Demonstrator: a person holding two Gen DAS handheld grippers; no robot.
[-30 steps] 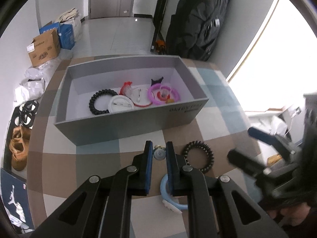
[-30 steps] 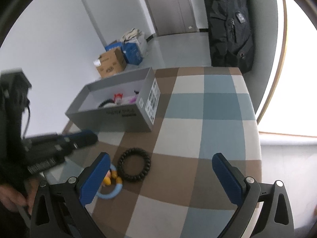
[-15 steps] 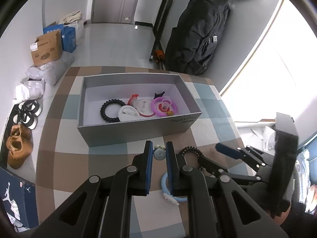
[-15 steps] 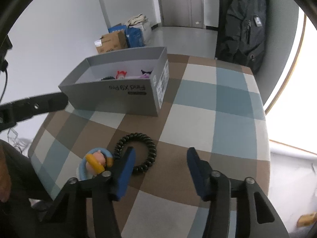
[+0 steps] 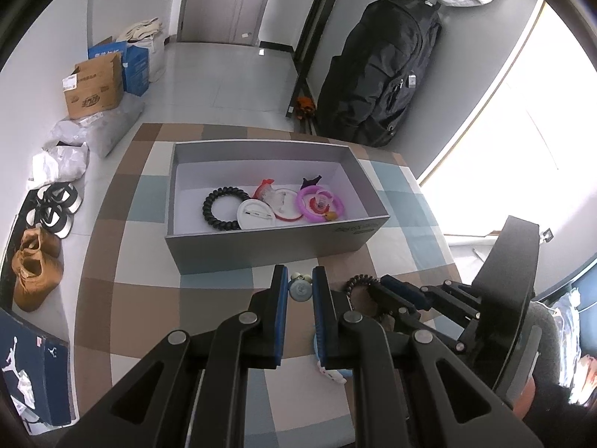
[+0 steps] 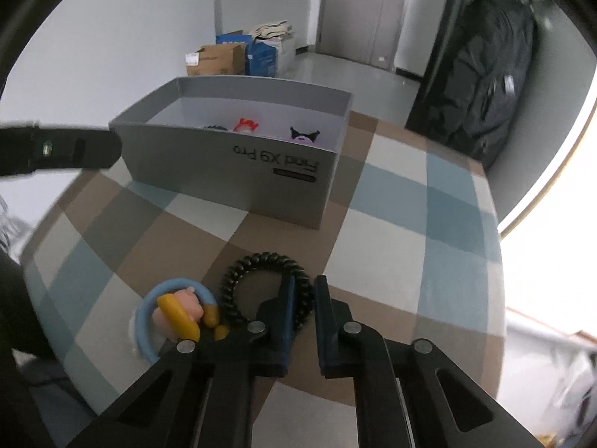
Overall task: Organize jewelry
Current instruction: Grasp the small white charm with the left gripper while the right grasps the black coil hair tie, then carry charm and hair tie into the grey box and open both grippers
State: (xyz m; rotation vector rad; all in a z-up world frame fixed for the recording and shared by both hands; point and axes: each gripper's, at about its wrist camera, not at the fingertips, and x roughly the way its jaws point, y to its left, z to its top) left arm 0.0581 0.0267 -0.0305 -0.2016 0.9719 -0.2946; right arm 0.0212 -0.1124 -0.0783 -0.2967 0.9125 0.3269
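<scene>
A grey box (image 5: 261, 250) on the checked table holds a black coil bracelet (image 5: 220, 209), a white disc, a red ring and a purple ring (image 5: 319, 201). My left gripper (image 5: 300, 287) hovers high with its jaws nearly closed and nothing between them; a small blue charm (image 5: 299, 291) lies on the table below. My right gripper (image 6: 305, 295) has closed on the rim of a black coil bracelet (image 6: 261, 265) on the table. A blue ring with a yellow and pink figure (image 6: 175, 310) lies just left of it. The box also shows in the right wrist view (image 6: 231, 160).
The table (image 6: 410, 224) has a brown, blue and white checked cloth. A black backpack (image 5: 380, 74) hangs by the wall beyond it. Cardboard boxes (image 5: 93, 86), bags and shoes (image 5: 33, 265) lie on the floor to the left.
My right gripper moved down onto the black coil bracelet and its jaws closed from wide open. My left gripper rose and drew back, still nearly closed.
</scene>
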